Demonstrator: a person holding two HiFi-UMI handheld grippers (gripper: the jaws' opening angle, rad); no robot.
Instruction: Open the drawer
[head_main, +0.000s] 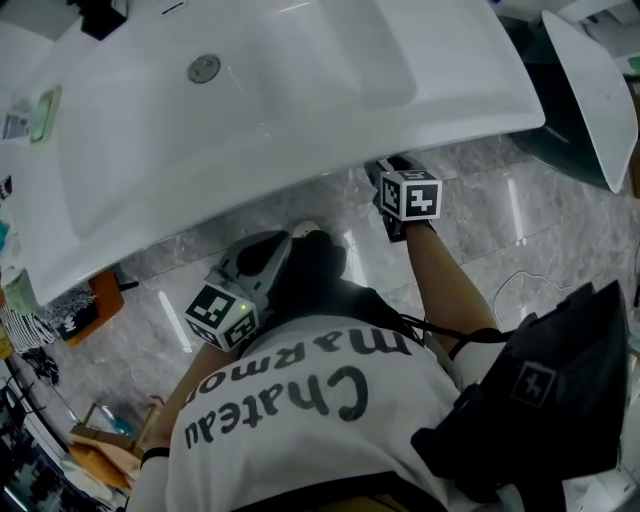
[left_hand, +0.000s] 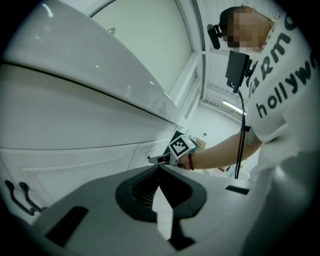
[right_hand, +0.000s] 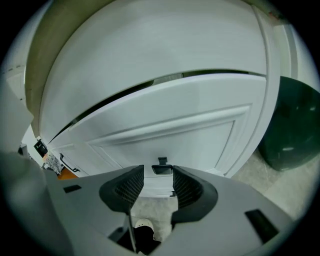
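A white panelled drawer front (right_hand: 175, 125) under the white sink (head_main: 250, 90) fills the right gripper view, with a dark gap along its top edge. Its small black handle (right_hand: 162, 169) sits low in the middle. My right gripper (right_hand: 158, 176) points down at that handle with its jaws open; the handle shows in the gap just past the tips, and no pad presses on it. From the head view the right gripper (head_main: 390, 185) reaches under the sink's rim. My left gripper (left_hand: 160, 169) is shut on nothing and hangs back from the cabinet; the right gripper (left_hand: 160, 159) shows beyond it.
A person crouches on the marble floor (head_main: 500, 230) facing the vanity. A dark green bin (right_hand: 292, 125) stands right of the cabinet. A second black handle (left_hand: 20, 197) is on a panel at the left. A black bag (head_main: 560, 390) hangs at the person's right side.
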